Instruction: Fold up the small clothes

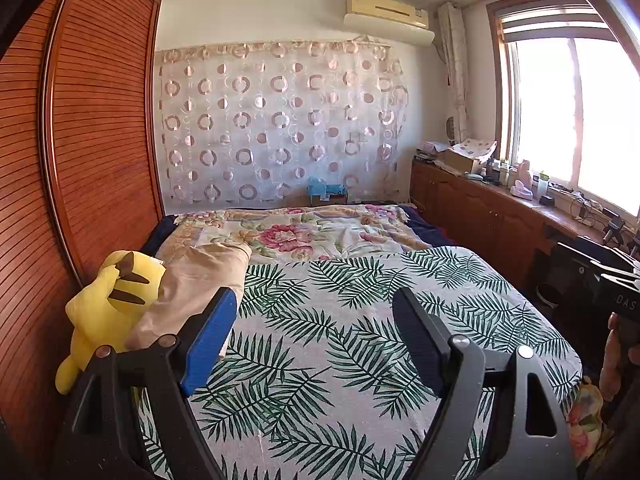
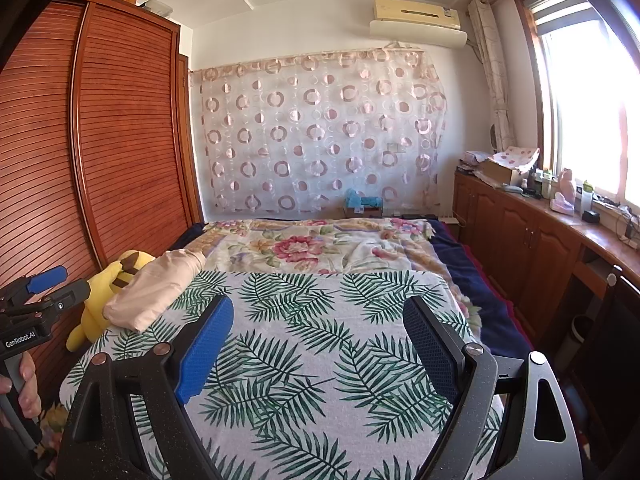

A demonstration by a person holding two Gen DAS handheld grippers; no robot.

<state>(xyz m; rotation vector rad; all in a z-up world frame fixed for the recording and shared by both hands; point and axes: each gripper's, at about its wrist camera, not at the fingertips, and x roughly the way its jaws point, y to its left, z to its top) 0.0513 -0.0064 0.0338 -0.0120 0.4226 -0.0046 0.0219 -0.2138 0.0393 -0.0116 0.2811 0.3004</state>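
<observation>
Item: beige folded cloth garment [image 2: 154,294], left of frame, on the palm-leaf printed bedsheet [image 2: 320,340], touching the yellow plush toy [image 2: 106,292]. Left gripper [image 1: 312,320] and right gripper [image 2: 318,328]: jaws wide, empty. Risk: a reach may snag the toy or sheet.

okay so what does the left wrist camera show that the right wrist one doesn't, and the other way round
Only the left wrist view shows the right gripper's black body at its right edge, with the hand holding it. Only the right wrist view shows the left gripper from the side, at its left edge, jaws apart. Both show the leaf-print sheet, the beige folded cloth, the yellow plush toy, the wardrobe and the window.
</observation>
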